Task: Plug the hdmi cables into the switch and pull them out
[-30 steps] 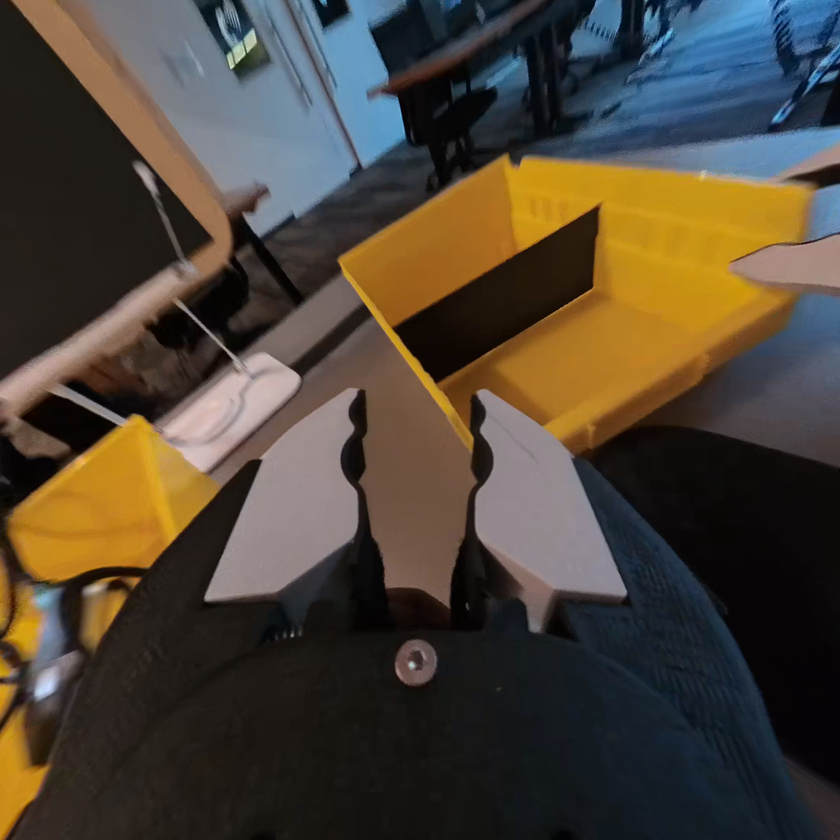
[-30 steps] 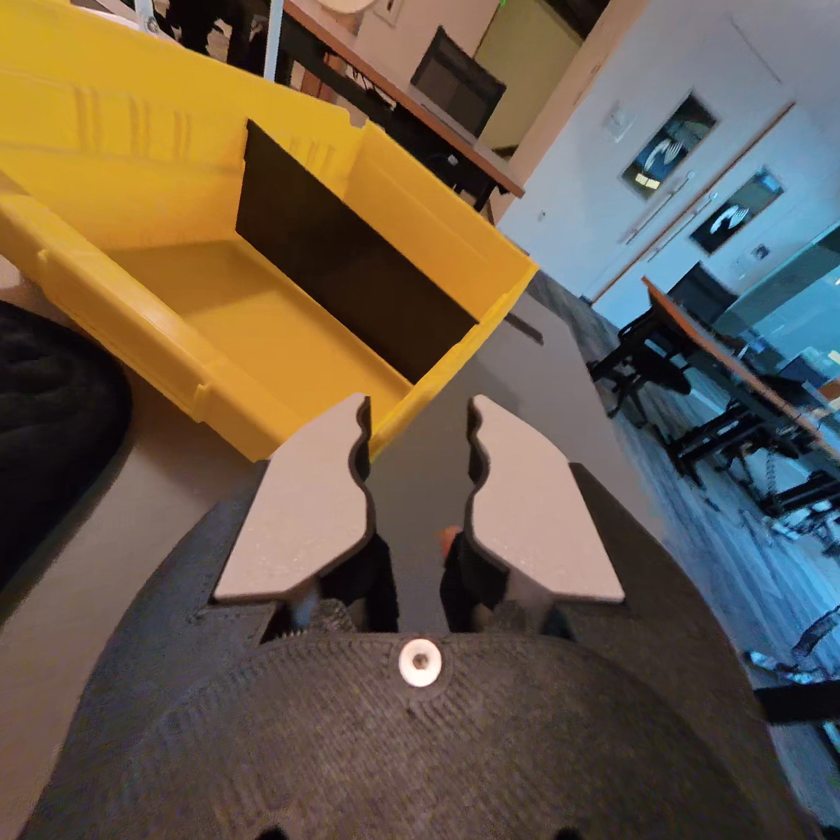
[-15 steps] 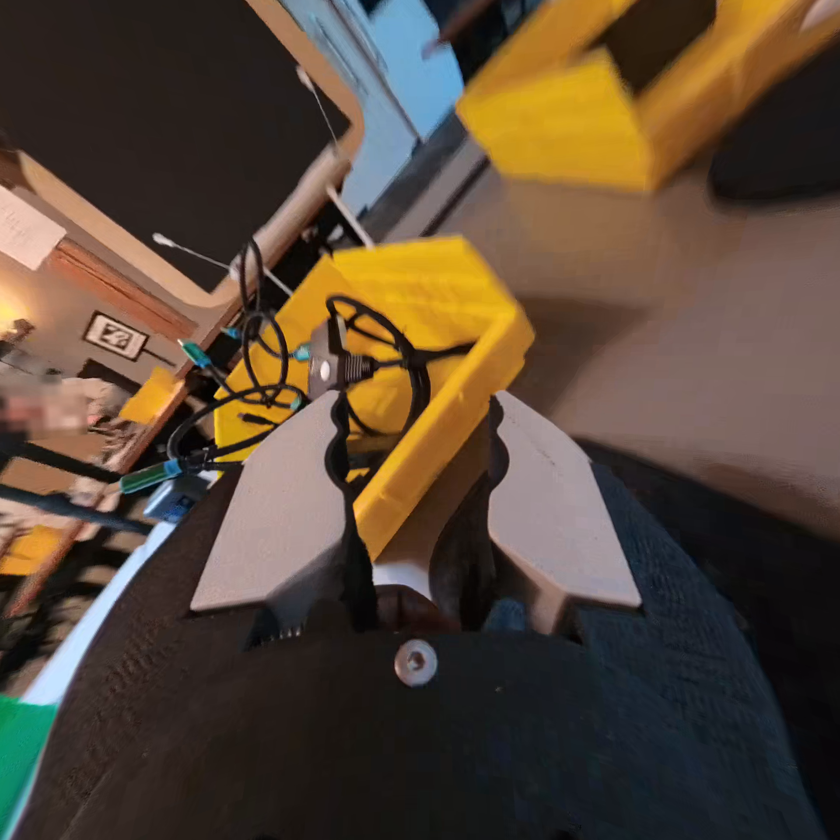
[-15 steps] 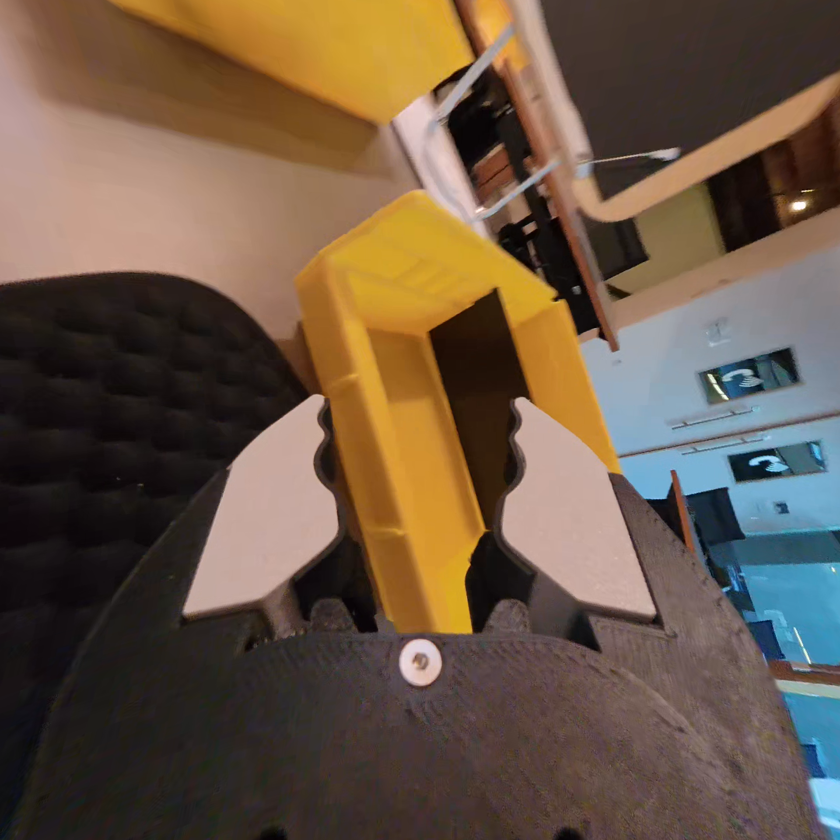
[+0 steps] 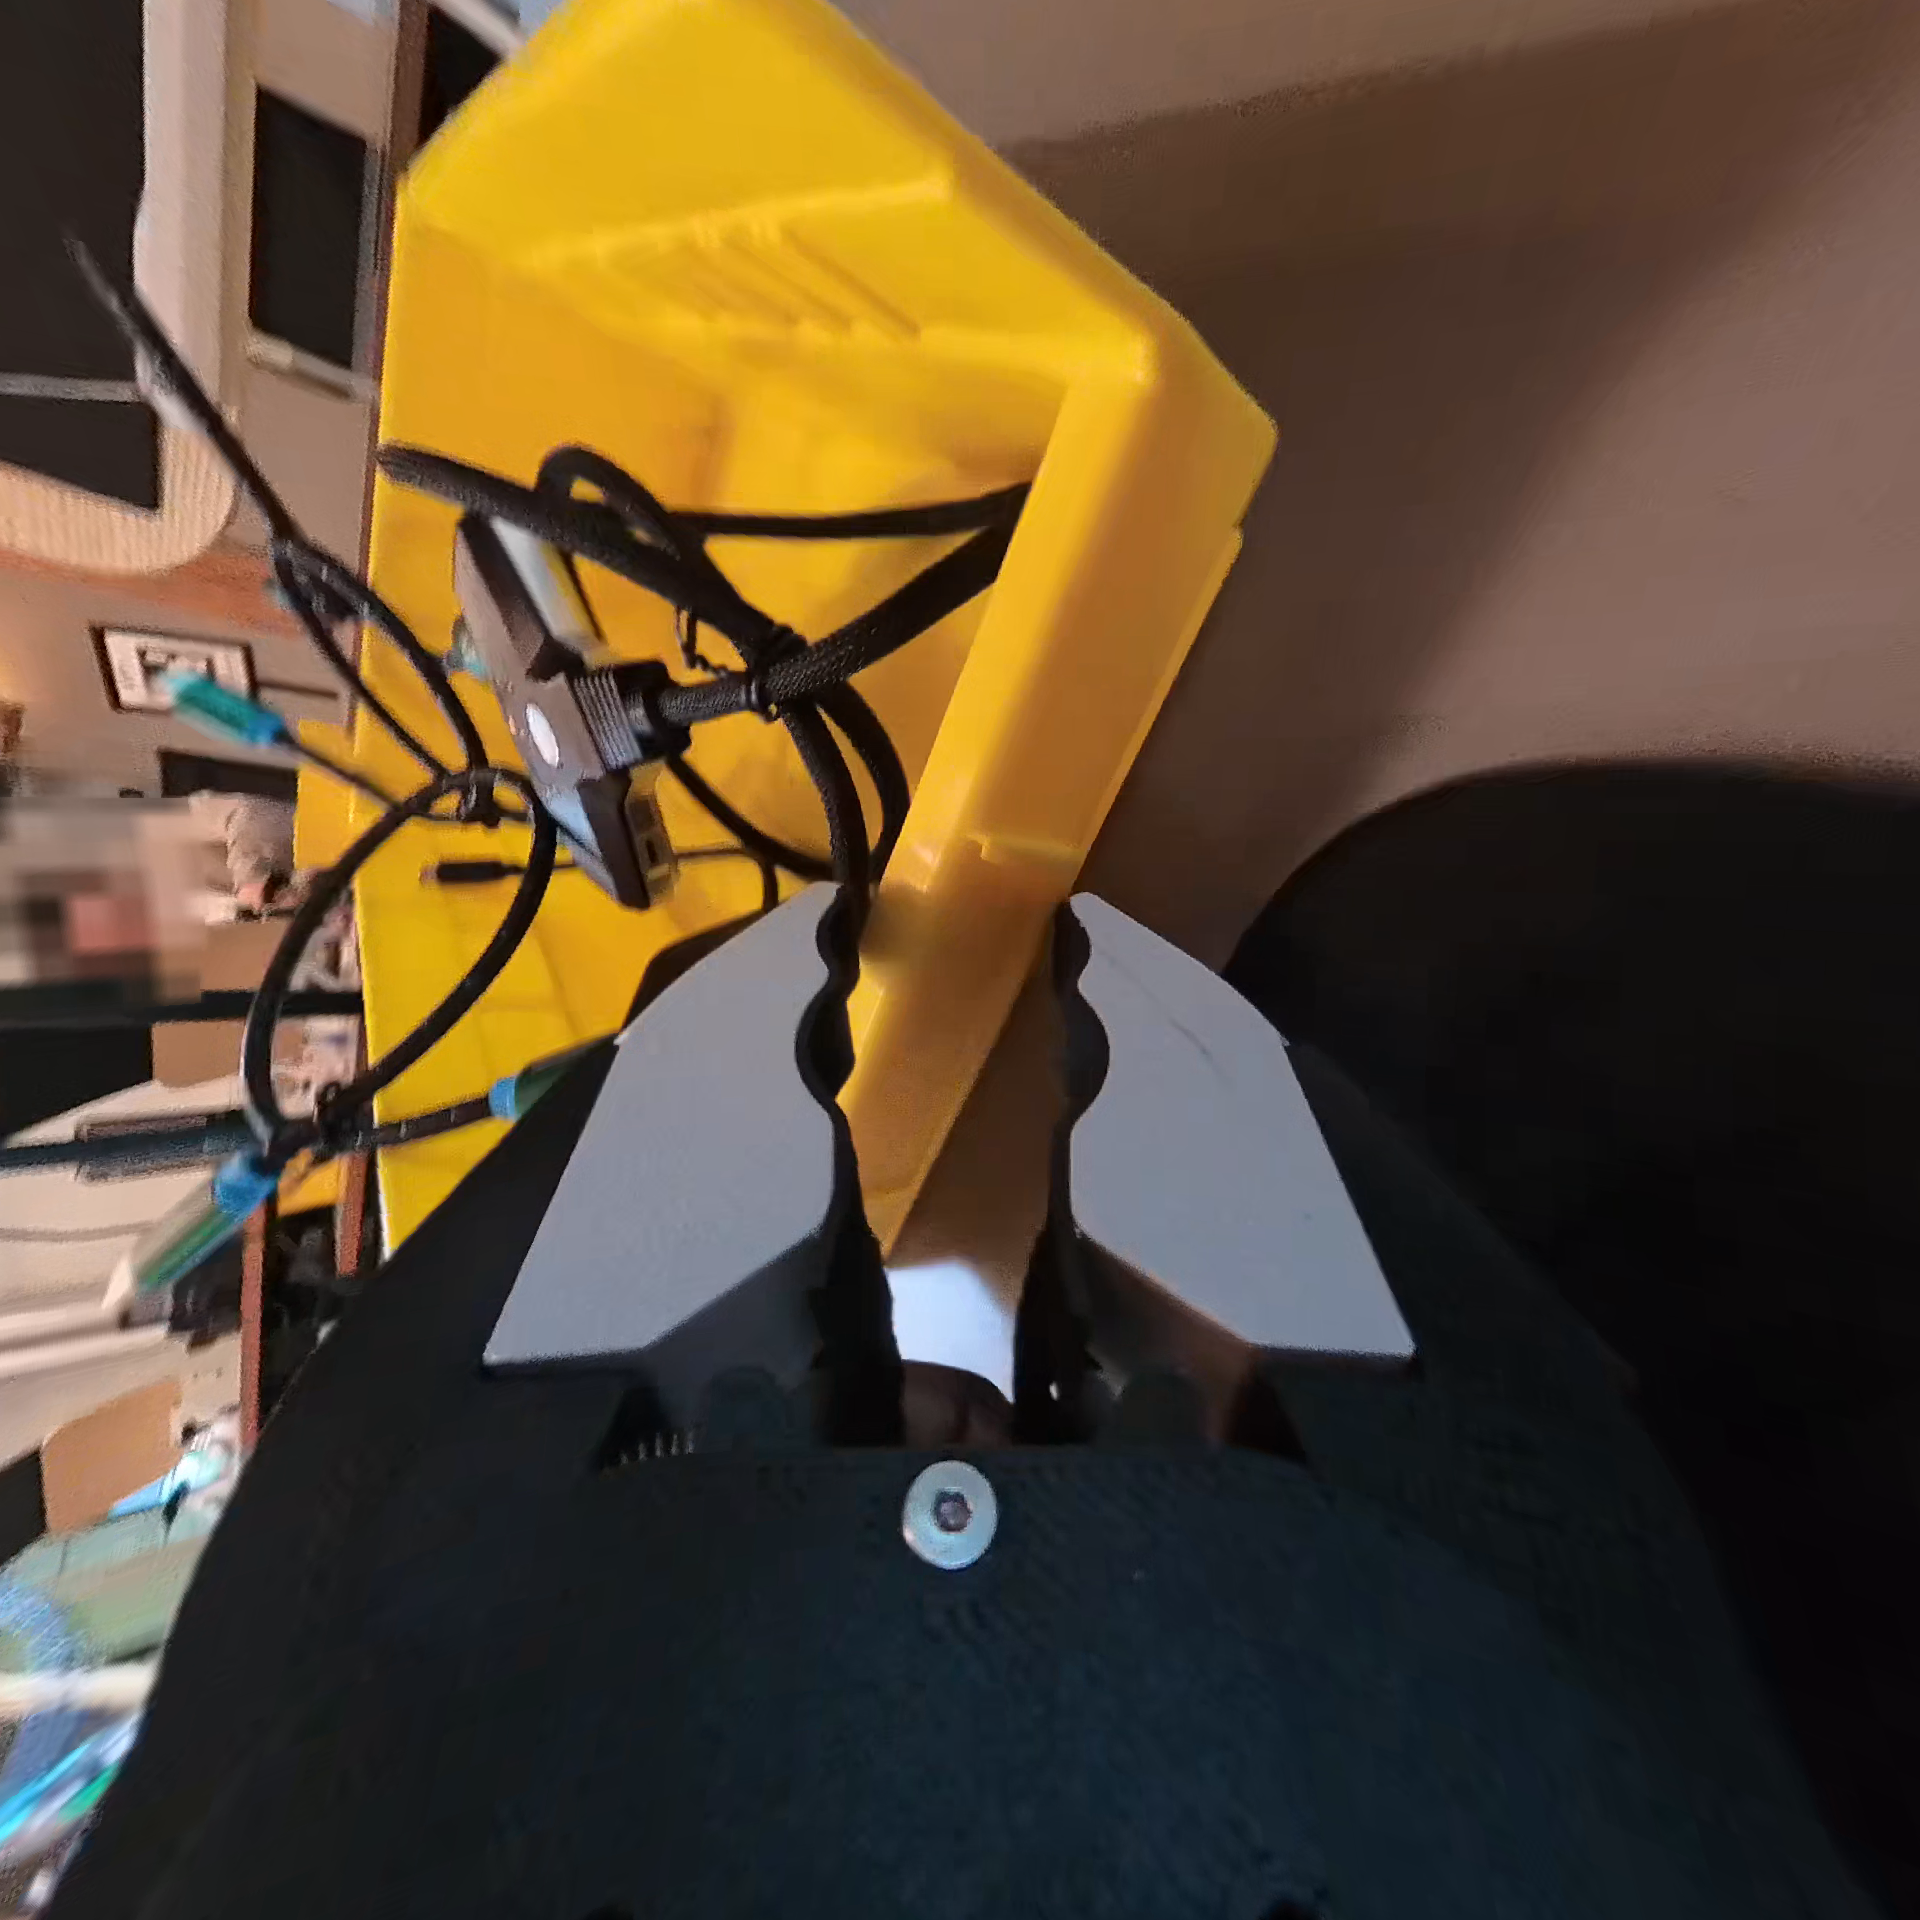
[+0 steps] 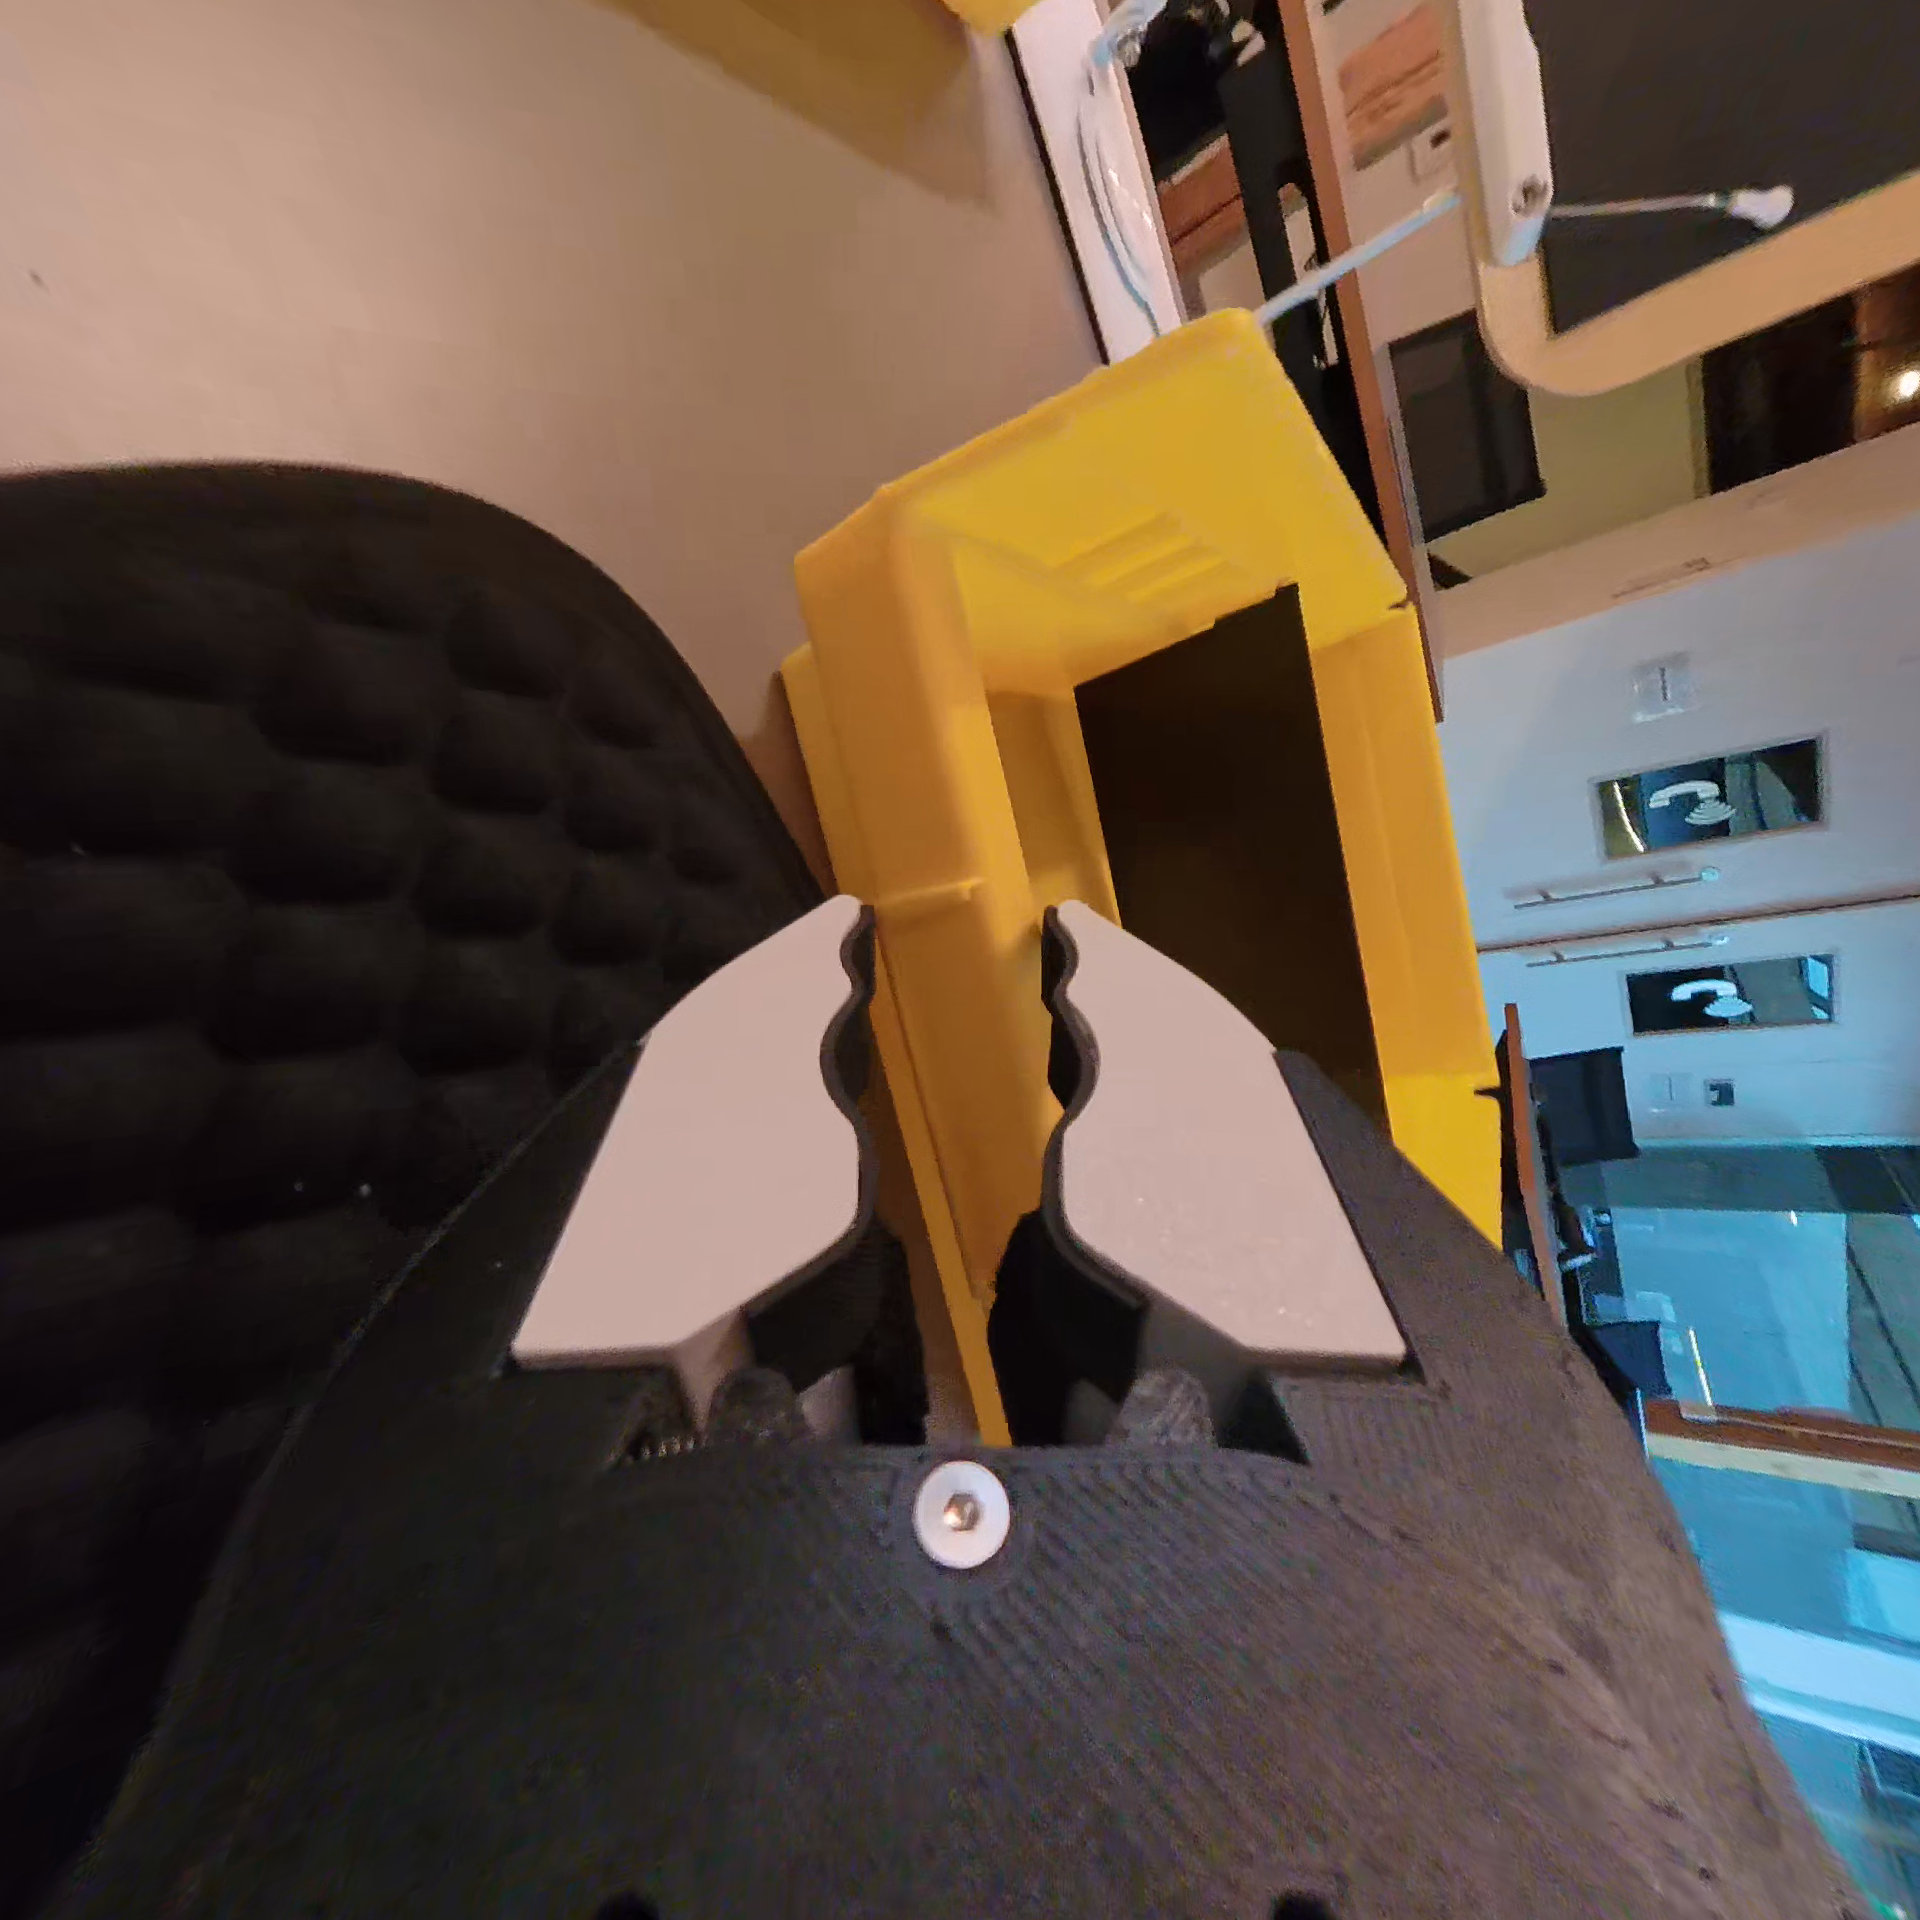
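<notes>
A small black switch [image 5: 566, 727] lies in a yellow bin [image 5: 1091, 623] among tangled black braided HDMI cables [image 5: 831, 665]. One cable's plug sits in the switch's side. My left gripper [image 5: 951, 914] is open and empty, just short of this bin. The bin's near wall shows through the gap between the fingers. In the right wrist view, my right gripper [image 6: 954, 914] is open and empty, in front of a second yellow bin [image 6: 1143, 499] with a black divider [image 6: 1216, 831]. No cable shows in that bin.
A black dimpled foam mat [image 6: 312, 831] lies on the grey table [image 6: 416, 260] between the bins; it also shows in the left wrist view [image 5: 1558, 1039]. Thin cables with teal plugs [image 5: 218, 717] hang over the cable bin's far side. Desks and monitors stand beyond the table. One gripper's finger ends stand about 30 centimetres off the other's.
Both views have swung and rolled sharply. My left gripper turned from the divided bin to the cable bin and came close. My right gripper closed in on the divided bin. Both stayed open.
</notes>
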